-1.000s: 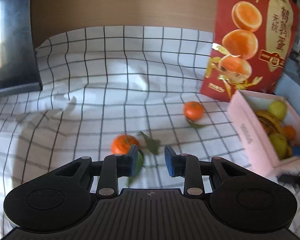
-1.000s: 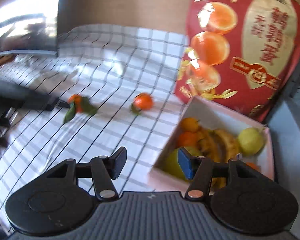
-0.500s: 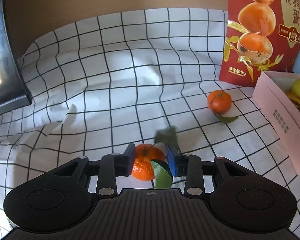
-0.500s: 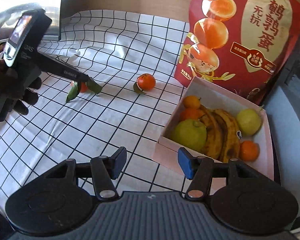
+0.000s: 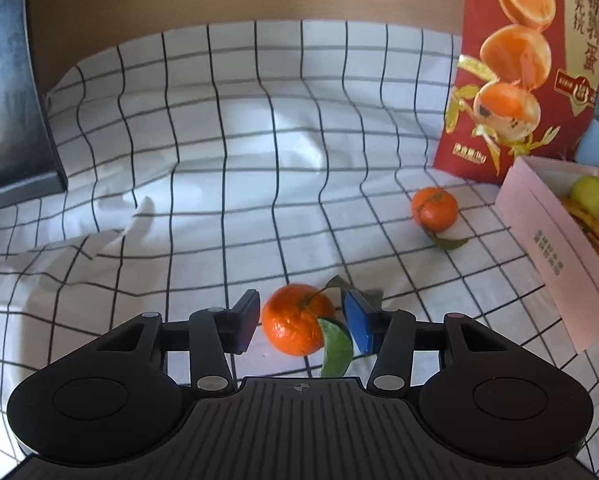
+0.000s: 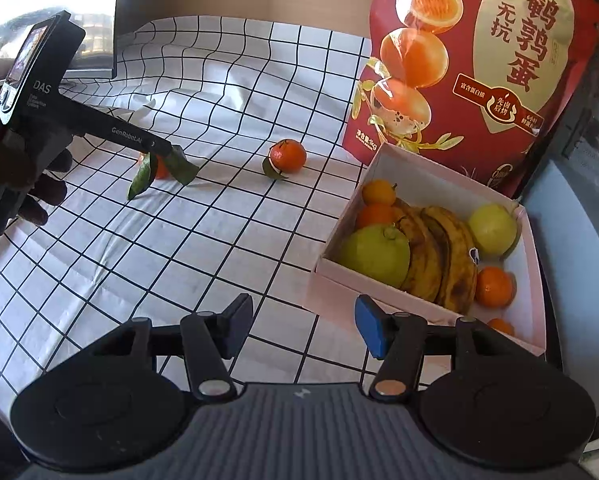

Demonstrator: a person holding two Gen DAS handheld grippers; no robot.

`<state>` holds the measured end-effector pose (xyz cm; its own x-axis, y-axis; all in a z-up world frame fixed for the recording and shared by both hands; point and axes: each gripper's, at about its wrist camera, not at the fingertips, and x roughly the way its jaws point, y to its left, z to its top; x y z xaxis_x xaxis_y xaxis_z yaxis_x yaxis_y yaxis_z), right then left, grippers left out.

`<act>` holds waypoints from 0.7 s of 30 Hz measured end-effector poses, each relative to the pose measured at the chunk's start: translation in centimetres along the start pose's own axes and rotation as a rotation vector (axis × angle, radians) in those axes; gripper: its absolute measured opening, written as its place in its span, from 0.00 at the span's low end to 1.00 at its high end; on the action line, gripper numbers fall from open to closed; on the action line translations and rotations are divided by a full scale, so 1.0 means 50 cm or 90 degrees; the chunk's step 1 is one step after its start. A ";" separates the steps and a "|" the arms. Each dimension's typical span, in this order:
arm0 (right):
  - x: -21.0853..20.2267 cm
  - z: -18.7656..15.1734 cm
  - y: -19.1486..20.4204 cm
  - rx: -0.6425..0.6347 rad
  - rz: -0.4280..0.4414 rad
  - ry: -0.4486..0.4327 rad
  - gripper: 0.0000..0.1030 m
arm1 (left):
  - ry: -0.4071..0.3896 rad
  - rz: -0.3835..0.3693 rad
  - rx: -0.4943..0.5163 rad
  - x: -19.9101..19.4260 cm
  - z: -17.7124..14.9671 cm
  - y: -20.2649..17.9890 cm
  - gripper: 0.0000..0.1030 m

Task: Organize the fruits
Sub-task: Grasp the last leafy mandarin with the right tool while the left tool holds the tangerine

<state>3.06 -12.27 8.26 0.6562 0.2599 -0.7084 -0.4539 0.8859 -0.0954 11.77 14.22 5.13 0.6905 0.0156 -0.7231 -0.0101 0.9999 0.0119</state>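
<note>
Your left jaws stand released, one pad on each side of the near mandarin [image 5: 297, 325], with a sliver of gap on both sides; nothing is gripped yet. The left gripper [image 5: 300, 322] is low over the checked cloth [image 5: 203, 216] on the worktop, and the fruit sits between the pads. A green leaf [image 5: 336, 345] hangs off its stem against the blue pad, so as you close, expect it to get pinched; I judge that harmless, but squeeze gently, because the skin looks soft and the round fruit could squirt forward. Centre the pads on its widest part before closing, then lift straight up. Your right gripper [image 6: 304, 327] hovers with jaws apart and empty, near the corner of the pink box [image 6: 387, 290], which already holds bananas, green fruit and small oranges. Farther out, the second mandarin [image 5: 434, 208] lies on the cloth between you and the red bag [image 5: 531, 64], well apart from the first; take it afterwards
</note>
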 end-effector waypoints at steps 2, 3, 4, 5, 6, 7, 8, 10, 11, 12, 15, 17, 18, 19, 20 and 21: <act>0.001 -0.003 0.002 -0.002 0.001 0.003 0.55 | 0.018 0.003 0.001 0.012 -0.002 0.000 0.51; 0.001 -0.004 0.002 -0.003 0.003 0.004 0.55 | 0.029 0.008 0.000 0.019 -0.003 0.000 0.51; 0.001 -0.005 0.003 -0.004 0.003 0.006 0.55 | 0.037 0.011 -0.003 0.026 -0.004 0.001 0.53; 0.002 -0.007 0.004 -0.006 0.003 0.007 0.55 | 0.043 0.009 -0.008 0.032 -0.005 0.003 0.53; 0.003 -0.007 0.006 -0.007 0.003 0.009 0.55 | 0.046 0.008 -0.012 0.037 -0.006 0.005 0.53; 0.003 -0.009 0.007 -0.009 0.002 0.011 0.55 | 0.047 0.007 -0.017 0.040 -0.007 0.007 0.53; 0.003 -0.010 0.008 -0.010 0.001 0.012 0.55 | 0.047 0.006 -0.022 0.042 -0.007 0.008 0.53; 0.003 -0.013 0.011 -0.011 0.001 0.014 0.55 | 0.042 0.004 -0.028 0.045 -0.005 0.008 0.52; 0.004 -0.014 0.011 -0.011 0.001 0.015 0.55 | 0.038 0.004 -0.031 0.047 -0.004 0.009 0.52; 0.004 -0.015 0.010 -0.010 0.000 0.017 0.55 | 0.034 0.005 -0.034 0.049 -0.004 0.009 0.52; 0.005 -0.012 0.009 -0.017 0.001 0.019 0.55 | 0.034 0.002 -0.044 0.045 -0.004 0.012 0.50; 0.005 -0.001 0.009 -0.030 0.001 0.013 0.55 | 0.037 -0.009 -0.063 0.028 -0.011 0.017 0.50; 0.005 0.007 0.009 -0.035 0.004 0.008 0.55 | 0.038 -0.020 -0.075 0.013 -0.018 0.020 0.50; 0.007 0.017 0.008 -0.037 0.008 0.004 0.55 | 0.040 -0.031 -0.084 -0.003 -0.028 0.022 0.50; 0.010 0.030 0.007 -0.037 0.014 -0.001 0.55 | 0.043 -0.042 -0.093 -0.021 -0.040 0.022 0.50; 0.015 0.046 0.005 -0.036 0.020 -0.006 0.55 | 0.047 -0.054 -0.097 -0.041 -0.054 0.015 0.50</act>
<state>4.81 -10.95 9.29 0.6465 0.2906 -0.7054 -0.5071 0.8545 -0.1127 8.39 14.92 4.77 0.6389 -0.0739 -0.7657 -0.0679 0.9861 -0.1518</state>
